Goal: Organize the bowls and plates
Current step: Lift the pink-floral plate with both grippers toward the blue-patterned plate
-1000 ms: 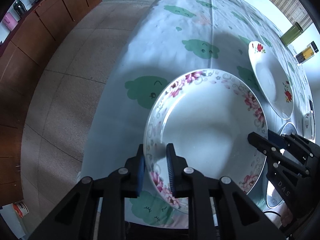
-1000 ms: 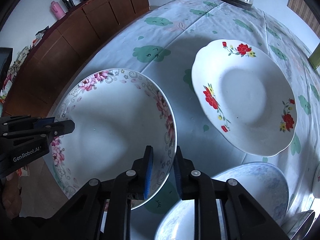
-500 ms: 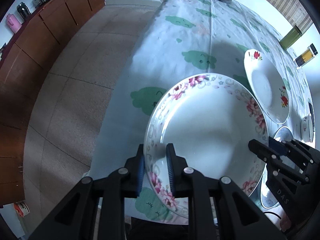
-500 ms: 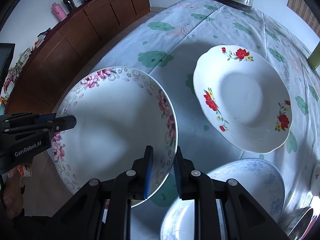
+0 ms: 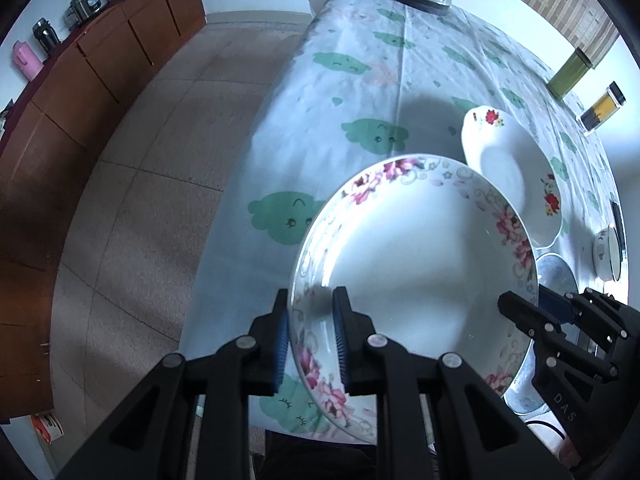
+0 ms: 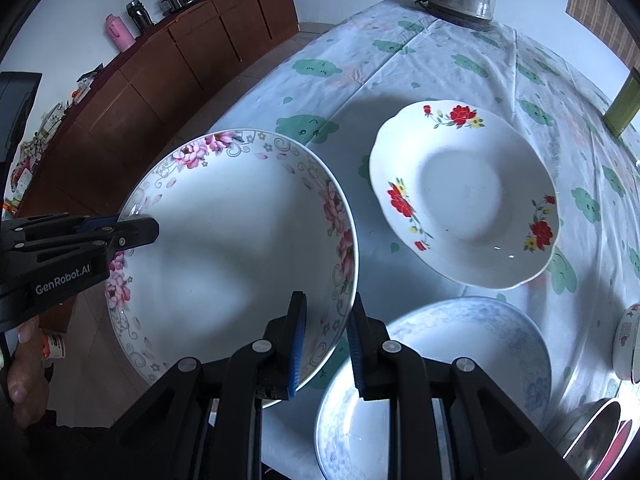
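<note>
Both tools, left tool (image 5: 308, 344) and right tool (image 6: 326, 344), clamped opposite rims of the pink-flowered plate (image 6: 224, 248) and had lifted it clear of the worktop (image 6: 400, 68), ready, I'd judge, to stack onto the red-flowered plate (image 6: 464, 196) alongside.

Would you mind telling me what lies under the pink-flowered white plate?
Under the pink-flowered white plate, the cloud-patterned tablecloth shows around its rim; in the left wrist view its edge overlaps the blue-patterned plate. Directly beneath is hidden.
</note>
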A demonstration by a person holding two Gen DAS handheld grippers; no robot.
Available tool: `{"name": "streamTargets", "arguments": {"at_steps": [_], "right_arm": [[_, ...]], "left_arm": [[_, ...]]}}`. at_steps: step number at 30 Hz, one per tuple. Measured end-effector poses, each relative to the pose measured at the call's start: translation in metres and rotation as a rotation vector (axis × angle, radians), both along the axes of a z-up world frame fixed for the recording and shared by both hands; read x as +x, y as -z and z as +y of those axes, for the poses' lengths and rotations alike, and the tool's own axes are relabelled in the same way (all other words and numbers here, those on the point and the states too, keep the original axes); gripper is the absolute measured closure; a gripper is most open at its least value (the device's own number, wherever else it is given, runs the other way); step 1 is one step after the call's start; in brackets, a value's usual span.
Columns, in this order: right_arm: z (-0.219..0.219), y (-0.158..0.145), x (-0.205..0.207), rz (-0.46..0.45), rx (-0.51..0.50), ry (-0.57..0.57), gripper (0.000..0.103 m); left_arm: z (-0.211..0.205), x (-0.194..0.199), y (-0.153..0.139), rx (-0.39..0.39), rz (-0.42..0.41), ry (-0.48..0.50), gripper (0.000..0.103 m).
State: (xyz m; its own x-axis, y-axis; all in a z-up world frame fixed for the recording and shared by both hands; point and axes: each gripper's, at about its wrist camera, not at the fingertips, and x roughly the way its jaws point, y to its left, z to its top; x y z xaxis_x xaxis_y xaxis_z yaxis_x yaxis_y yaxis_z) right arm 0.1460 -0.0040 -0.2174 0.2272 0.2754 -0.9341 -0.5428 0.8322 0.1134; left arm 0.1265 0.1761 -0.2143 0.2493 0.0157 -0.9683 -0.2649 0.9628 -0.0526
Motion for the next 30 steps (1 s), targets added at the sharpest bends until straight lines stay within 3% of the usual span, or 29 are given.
{"name": "streamTargets", "arguments": {"at_steps": [30], "right_arm": [[-0.077, -0.011, -0.023, -0.02, 0.004, 0.116, 0.081]], "left_arm": [[-0.08, 0.0, -0.013, 0.023, -0.013, 0.14, 0.085]]}}
